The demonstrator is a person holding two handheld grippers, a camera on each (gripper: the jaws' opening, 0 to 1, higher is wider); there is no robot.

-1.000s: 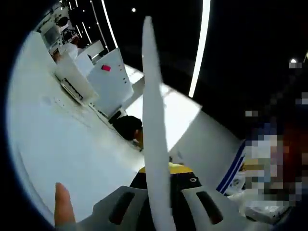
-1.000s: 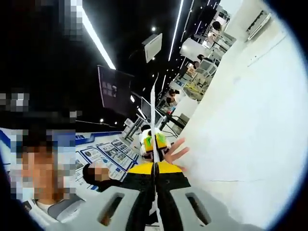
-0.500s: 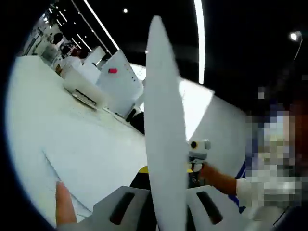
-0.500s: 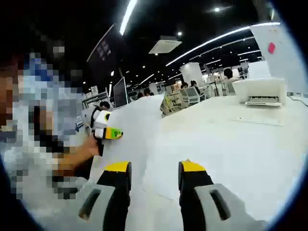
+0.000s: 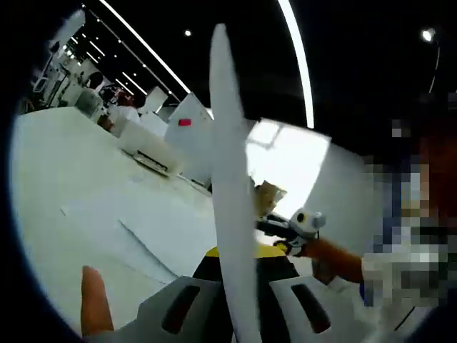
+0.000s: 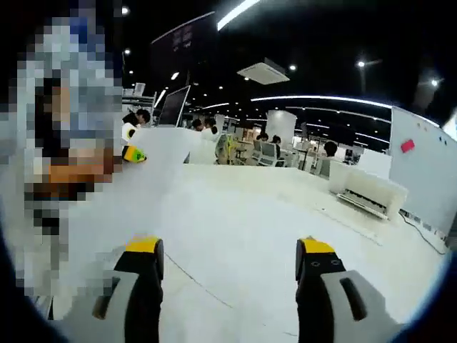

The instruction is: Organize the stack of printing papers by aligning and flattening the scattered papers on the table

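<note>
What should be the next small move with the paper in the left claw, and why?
Probably lower the paper onto the sheets lying on the table. The left claw is shut on it, edge-on and lifted, while the right claw is open and holds nothing.

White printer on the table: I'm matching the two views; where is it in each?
Left gripper view: the white printer sits upper left, left of the edge-on white paper sheet.
Right gripper view: the printer sits right of centre.
Shared landmark: the pink tag on the white panel behind it.
</note>
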